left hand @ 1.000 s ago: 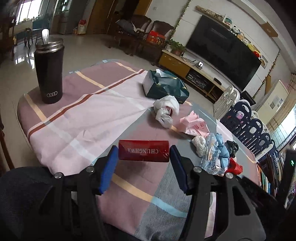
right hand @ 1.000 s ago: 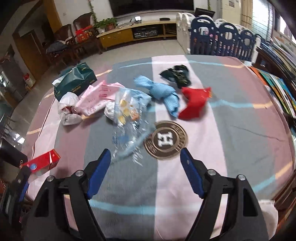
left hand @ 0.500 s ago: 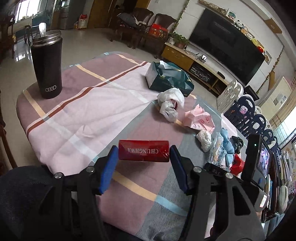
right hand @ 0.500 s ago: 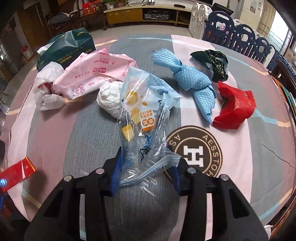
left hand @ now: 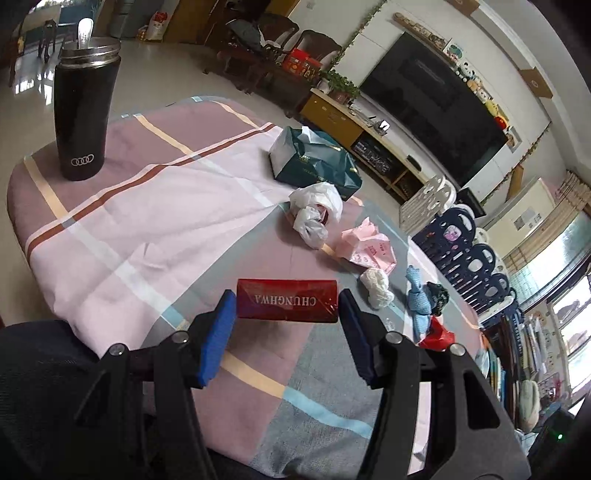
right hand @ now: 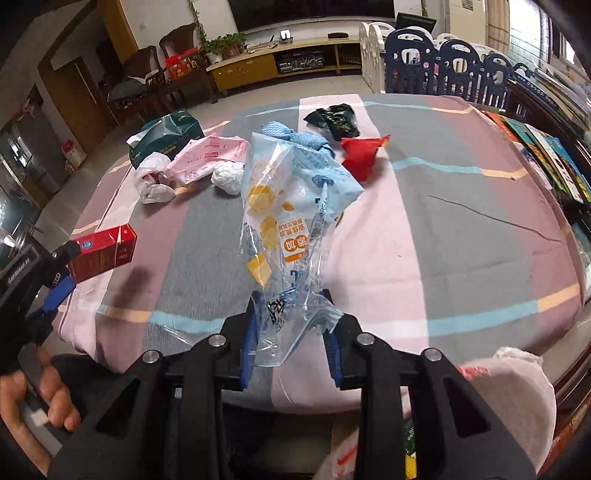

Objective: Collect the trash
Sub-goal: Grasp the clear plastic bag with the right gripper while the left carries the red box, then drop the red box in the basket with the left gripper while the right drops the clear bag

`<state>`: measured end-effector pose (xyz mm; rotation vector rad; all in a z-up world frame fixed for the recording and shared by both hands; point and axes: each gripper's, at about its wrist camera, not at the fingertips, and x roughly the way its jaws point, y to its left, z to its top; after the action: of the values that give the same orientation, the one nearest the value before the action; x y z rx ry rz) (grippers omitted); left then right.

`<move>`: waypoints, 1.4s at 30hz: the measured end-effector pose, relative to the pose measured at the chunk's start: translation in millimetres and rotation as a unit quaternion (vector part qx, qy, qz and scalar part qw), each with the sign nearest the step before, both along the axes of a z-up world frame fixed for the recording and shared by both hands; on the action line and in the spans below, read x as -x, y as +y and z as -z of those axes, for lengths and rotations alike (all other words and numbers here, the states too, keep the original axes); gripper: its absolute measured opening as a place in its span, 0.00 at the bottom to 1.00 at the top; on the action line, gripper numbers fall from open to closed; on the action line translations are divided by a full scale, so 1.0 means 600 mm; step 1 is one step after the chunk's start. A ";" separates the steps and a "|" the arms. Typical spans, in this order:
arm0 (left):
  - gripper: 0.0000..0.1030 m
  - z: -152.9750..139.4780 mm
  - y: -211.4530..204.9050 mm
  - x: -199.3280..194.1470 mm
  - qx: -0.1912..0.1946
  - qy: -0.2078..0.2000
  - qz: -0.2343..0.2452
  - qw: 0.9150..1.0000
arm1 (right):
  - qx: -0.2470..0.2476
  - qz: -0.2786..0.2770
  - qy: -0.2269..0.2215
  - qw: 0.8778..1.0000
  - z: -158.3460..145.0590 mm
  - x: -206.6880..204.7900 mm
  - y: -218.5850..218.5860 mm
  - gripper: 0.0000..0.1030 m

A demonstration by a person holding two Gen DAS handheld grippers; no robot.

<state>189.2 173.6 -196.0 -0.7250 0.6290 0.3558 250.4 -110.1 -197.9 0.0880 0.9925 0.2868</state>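
We've got the crinkly clear-and-blue plastic snack bag [right hand: 291, 221] pinched in our right gripper [right hand: 291, 325], lifted above the striped tablecloth [right hand: 461, 229]; left gripper [left hand: 287, 312] clamps the red Chunghwa cigarette box [left hand: 287, 301] w/ other wrappers beyond.

A tabletop [left hand: 155, 206] wears a cloth of pink, mauve and grey blocks crossed by cream, brown and light-blue stripes. Near its far left corner stands a black tumbler [left hand: 83, 118] with a steel rim, four linked rings printed low on its side and a spoon [left hand: 84, 31] rising from its mouth. A dark green tissue pack [left hand: 314, 162] lies farther along the cloth, white tissue poking from its top. Beyond, a large dark television [left hand: 436, 107] hangs above a low yellow-fronted cabinet [left hand: 332, 114], and a navy-and-white playpen fence [right hand: 443, 62] runs past the tabletop's far edge.
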 end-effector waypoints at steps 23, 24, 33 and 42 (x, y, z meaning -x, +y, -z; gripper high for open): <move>0.56 -0.114 -0.333 0.058 -0.028 -0.080 0.372 0.924 | 0.034 0.099 0.057 0.993 0.012 0.212 -0.264 0.31; 0.56 -0.115 -0.350 0.061 -0.030 -0.082 0.392 0.916 | 0.031 0.099 0.066 0.992 0.019 0.219 -0.269 0.31; 0.56 -0.086 -0.447 0.082 -0.044 -0.039 0.516 0.854 | 0.002 0.196 0.060 0.979 0.004 0.244 -0.351 0.69; 0.61 -0.023 -0.521 0.099 -0.070 0.041 0.596 0.799 | -0.040 0.257 0.017 0.965 -0.047 0.255 -0.420 0.71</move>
<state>129.9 -139.1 -182.2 -0.0641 1.0067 -0.7450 97.2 -362.4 -169.9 0.4177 0.9559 -0.1534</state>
